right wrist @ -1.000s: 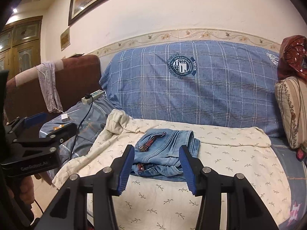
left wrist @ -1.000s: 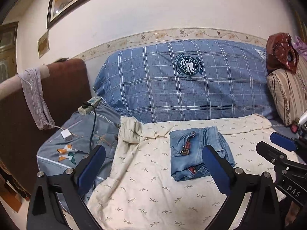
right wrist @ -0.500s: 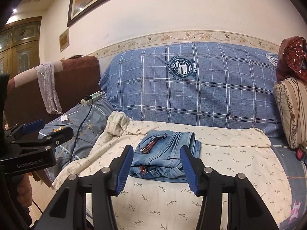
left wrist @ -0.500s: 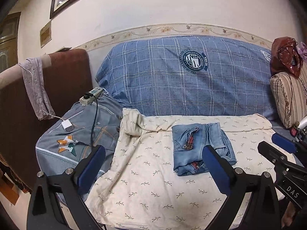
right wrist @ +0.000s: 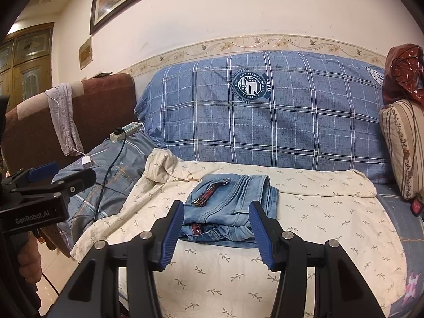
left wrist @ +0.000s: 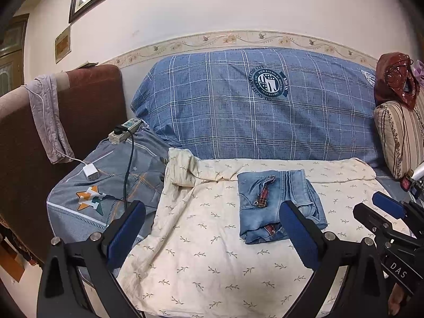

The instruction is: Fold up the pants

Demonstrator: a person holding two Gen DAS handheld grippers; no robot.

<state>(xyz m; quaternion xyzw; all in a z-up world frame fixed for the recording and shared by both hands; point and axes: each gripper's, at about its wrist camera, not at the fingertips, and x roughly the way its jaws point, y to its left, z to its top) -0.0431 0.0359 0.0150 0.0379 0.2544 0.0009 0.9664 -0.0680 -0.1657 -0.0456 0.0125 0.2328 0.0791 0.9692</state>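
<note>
Both claws have drawn back from the folded pants (right wrist: 230, 206), which lie on the sofa sheet (left wrist: 212, 251) ahead of the released, empty right claw (right wrist: 216, 234), nearer than the released left claw (left wrist: 212, 235).

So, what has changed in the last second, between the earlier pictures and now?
Both claws, left and right, drew back a little from the folded jeans, which look slightly farther away. Nothing was gripped or released. Both claws stayed open and empty, and the jeans stayed folded on the cream sheet.
</note>
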